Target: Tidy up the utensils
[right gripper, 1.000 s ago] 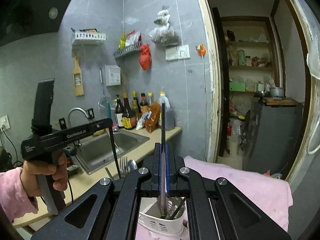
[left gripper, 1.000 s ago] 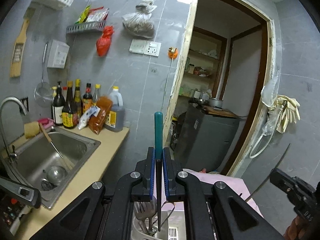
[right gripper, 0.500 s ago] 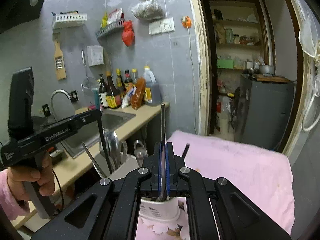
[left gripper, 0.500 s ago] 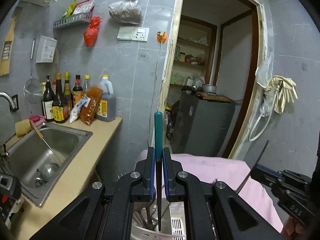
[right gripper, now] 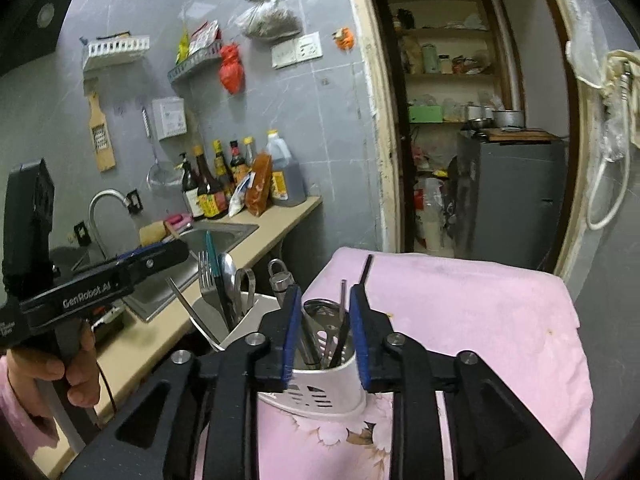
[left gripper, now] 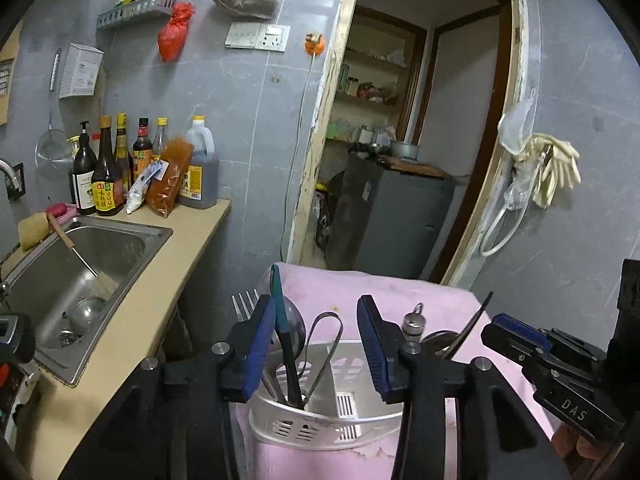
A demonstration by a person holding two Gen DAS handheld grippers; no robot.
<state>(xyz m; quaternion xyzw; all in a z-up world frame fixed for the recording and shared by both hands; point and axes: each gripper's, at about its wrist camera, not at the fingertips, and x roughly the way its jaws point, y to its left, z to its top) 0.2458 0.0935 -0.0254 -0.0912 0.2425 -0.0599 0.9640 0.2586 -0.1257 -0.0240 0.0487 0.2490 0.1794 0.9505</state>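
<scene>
A white slotted utensil holder (left gripper: pixel 320 420) stands on a pink cloth and also shows in the right wrist view (right gripper: pixel 320 394). My left gripper (left gripper: pixel 316 344) is open just above its left compartment. A teal-handled utensil (left gripper: pixel 276 300) stands loose in that compartment beside a fork (left gripper: pixel 244 304), a spoon and tongs. My right gripper (right gripper: pixel 322 336) is open over the right compartment, where a dark chopstick (right gripper: pixel 362 280) and a slotted ladle (right gripper: pixel 320 312) stand. The right gripper also shows at the right of the left wrist view (left gripper: pixel 516 340).
The pink cloth (right gripper: pixel 460 320) covers a table by the doorway. To the left is a counter with a steel sink (left gripper: pixel 76 264), and bottles (left gripper: pixel 104 176) at the wall. A grey cabinet (left gripper: pixel 392 216) stands in the doorway. Gloves (left gripper: pixel 552 168) hang on the right wall.
Both grippers have opened and let go: the teal-handled utensil now stands in the left compartment, the dark chopstick in the right. Both views now look down on the holder.
</scene>
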